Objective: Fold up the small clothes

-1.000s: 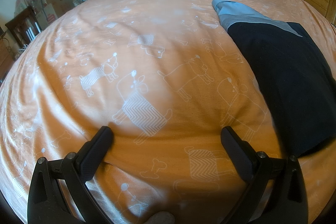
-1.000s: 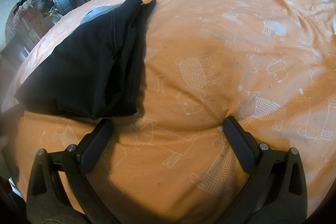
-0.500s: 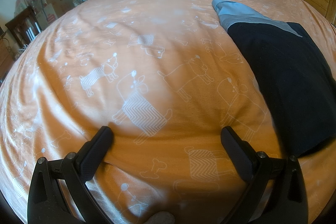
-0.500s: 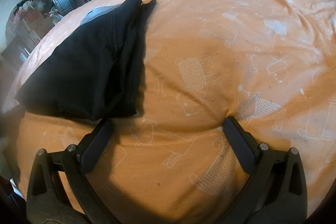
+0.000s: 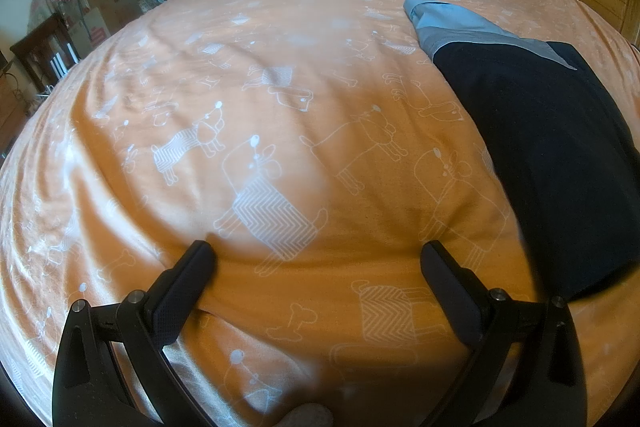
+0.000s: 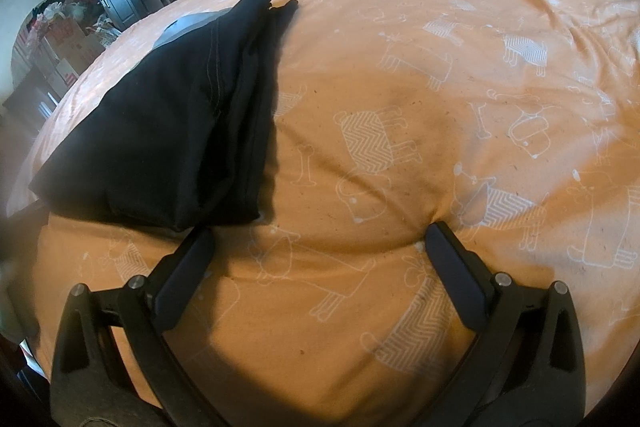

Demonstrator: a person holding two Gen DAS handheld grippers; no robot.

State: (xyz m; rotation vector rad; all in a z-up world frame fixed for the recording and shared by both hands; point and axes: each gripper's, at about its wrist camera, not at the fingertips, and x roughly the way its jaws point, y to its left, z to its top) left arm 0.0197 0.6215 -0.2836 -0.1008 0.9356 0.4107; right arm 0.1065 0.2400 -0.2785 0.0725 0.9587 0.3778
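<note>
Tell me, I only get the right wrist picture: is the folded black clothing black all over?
Observer: No. The left wrist view shows a light blue part at the far end of the garment.
Operator: Where's the other gripper?
Observer: The left gripper is open, its tips against the orange bedsheet. The garment lies to its right, and the gripper is not touching it.

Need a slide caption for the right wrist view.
Open right gripper rests on the orange bedspread, beside a folded black garment.
</note>
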